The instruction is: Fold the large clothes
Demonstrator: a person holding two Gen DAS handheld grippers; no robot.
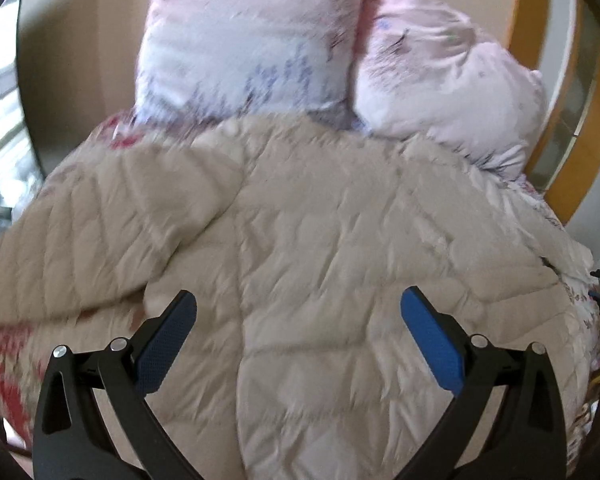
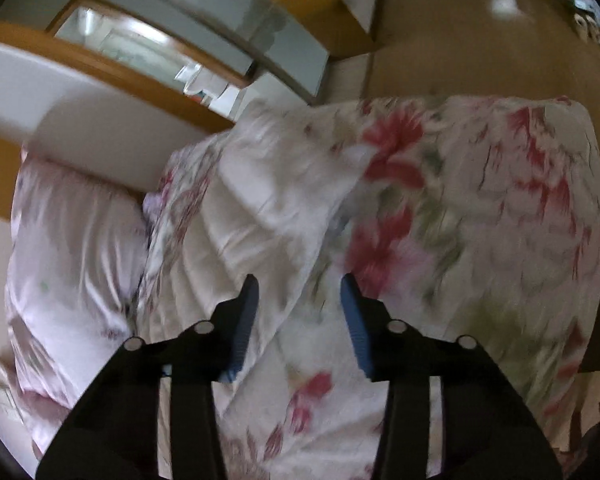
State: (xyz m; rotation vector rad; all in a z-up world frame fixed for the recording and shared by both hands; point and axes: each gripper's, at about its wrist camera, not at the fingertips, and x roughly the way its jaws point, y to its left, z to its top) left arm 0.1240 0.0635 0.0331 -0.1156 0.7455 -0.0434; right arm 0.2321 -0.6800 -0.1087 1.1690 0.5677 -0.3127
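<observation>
Your left gripper point(image 1: 298, 300) fingers spread wide over the beige quilted jacket point(image 1: 300, 240), gripping nothing, jacket spread on floral bedding point(image 2: 480, 220), two pink pillows point(image 1: 252, 40) beyond it, your right gripper point(image 2: 298, 292) fingers apart above the bedding, both views motion-blurred

- Two pillows point(image 1: 320, 48) block the far end behind the coat point(image 1: 300, 220).
- Flowered bedspread point(image 2: 480, 220) beside the coat lies bare, open for passage.
</observation>
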